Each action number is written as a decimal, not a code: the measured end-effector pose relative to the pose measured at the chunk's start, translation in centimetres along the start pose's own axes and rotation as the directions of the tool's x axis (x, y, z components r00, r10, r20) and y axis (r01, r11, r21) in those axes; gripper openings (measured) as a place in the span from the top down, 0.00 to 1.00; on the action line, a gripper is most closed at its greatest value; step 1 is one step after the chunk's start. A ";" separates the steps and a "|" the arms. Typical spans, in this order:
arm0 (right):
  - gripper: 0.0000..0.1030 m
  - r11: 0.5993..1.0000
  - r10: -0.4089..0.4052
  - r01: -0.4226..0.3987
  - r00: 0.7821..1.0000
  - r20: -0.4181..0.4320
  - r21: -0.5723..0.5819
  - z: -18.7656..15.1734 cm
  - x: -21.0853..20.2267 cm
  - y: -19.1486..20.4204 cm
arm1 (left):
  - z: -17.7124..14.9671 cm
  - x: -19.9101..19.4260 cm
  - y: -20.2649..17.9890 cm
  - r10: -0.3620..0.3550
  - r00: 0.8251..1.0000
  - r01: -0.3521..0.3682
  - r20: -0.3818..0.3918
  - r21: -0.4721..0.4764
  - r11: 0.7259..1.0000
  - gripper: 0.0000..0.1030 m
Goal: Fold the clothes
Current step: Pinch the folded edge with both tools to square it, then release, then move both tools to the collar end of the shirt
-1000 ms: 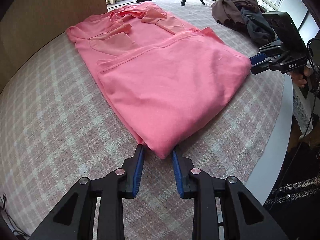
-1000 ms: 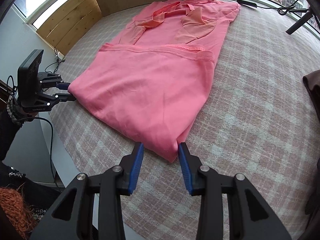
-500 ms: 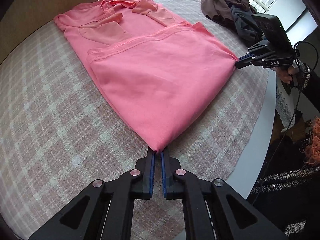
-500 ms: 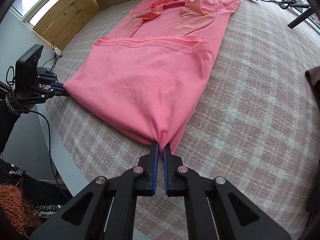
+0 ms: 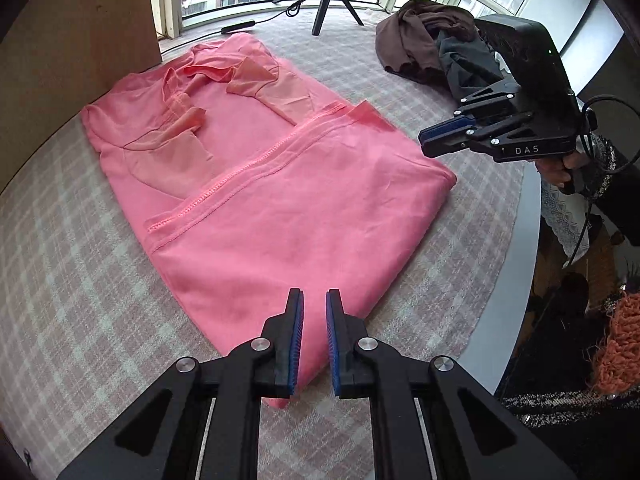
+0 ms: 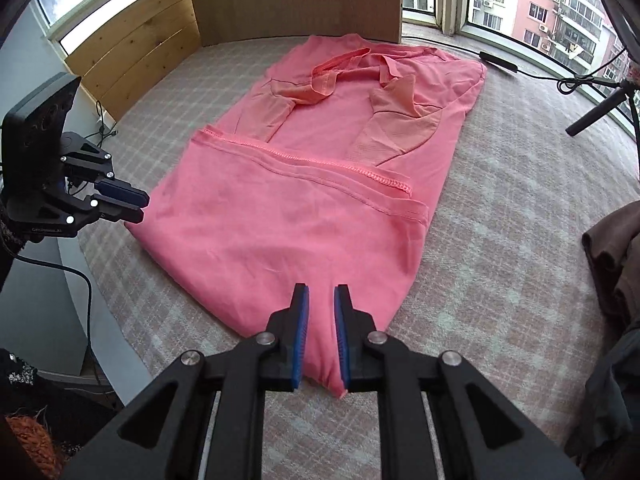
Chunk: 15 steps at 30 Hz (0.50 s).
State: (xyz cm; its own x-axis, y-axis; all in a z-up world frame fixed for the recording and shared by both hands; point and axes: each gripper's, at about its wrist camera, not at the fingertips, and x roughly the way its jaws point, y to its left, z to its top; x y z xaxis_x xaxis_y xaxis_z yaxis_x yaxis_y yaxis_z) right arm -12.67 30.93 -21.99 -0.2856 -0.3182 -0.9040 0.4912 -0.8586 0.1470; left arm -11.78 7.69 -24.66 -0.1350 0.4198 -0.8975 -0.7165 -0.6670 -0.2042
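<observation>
pink shirt (image 5: pixel 280 208) lies flat on the checked bed cover (image 5: pixel 80 280), already folded once with the hem across its middle and both near corners at the bed edge. left gripper (image 5: pixel 314 336) is nearly closed with the near-left corner bunched between its blue pads; right gripper (image 6: pixel 321 332) has the near-right corner between its pads too, but its jaws are easing open a touch, so that hold looks less sure. judgement: thin, light, limp knit that sags and slips, so pinch through both layers right at the corners and lift evenly.
</observation>
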 end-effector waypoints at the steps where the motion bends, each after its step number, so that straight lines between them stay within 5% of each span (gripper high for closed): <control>1: 0.87 1.000 -0.018 0.018 1.000 -0.019 -0.022 0.1 1.0 0.4 | -0.3 0.8 -0.1 -0.007 0.999 0.007 -0.032 0.003 1.000 0.91; 4: 0.87 0.998 -0.040 0.036 0.995 -0.088 -0.050 -1.7 2.2 0.1 | -1.7 1.6 -0.1 -0.024 0.997 0.024 -0.079 -0.011 1.000 0.91; 8: 0.87 0.999 0.034 -0.032 0.993 -0.109 0.018 -2.2 -0.3 -1.4 | -2.6 0.1 0.8 -0.015 0.995 0.009 -0.103 -0.051 0.999 0.91; 12: 0.87 0.996 0.049 -0.051 0.998 0.032 0.074 0.5 -7.1 -4.4 | -0.1 -5.4 3.8 0.090 0.995 -0.093 -0.030 -0.106 0.990 0.88; 15: 0.87 0.997 0.006 -0.017 0.991 0.131 0.076 4.1 -11.2 -6.6 | 3.1 -9.5 6.6 0.199 0.979 -0.191 0.040 -0.151 0.970 0.86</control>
State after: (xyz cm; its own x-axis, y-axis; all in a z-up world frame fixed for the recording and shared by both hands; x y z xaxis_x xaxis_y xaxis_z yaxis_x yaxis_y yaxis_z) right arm -16.10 38.49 -11.19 -0.3881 -0.3738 -0.8424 0.4315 -0.8814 0.1923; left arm -17.34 1.15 -16.28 -0.3022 0.3031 -0.9038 -0.5658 -0.8201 -0.0859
